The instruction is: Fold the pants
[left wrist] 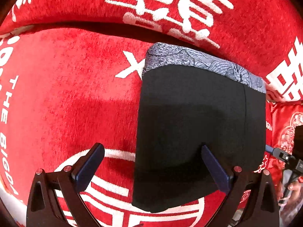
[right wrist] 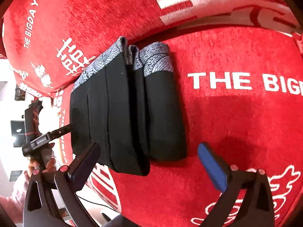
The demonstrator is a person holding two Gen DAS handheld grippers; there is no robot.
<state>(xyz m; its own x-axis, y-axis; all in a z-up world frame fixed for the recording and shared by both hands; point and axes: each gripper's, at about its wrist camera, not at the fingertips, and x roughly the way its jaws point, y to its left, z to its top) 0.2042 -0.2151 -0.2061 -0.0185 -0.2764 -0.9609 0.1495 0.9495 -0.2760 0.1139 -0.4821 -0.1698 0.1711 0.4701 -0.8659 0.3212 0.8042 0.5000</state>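
Black folded pants with a grey patterned waistband (left wrist: 193, 124) lie on the red plush sofa cover with white lettering (left wrist: 72, 98). We see our left gripper (left wrist: 151, 168) spread wide, 1 finger over the pants, and our right gripper (right wrist: 149, 162) released at their near edge.

Both tools point steeply downward, the left tool (left wrist: 152, 167) and right tool (right wrist: 148, 162) with jaws spread wide.

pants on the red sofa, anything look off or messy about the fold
Mostly tidy. The black pants lie as a compact bundle on the red cushion. One oddity: in the right wrist view the layers are not flush, the upper fold juts past the lower one at the near edge, with a gap between them at the patterned band.
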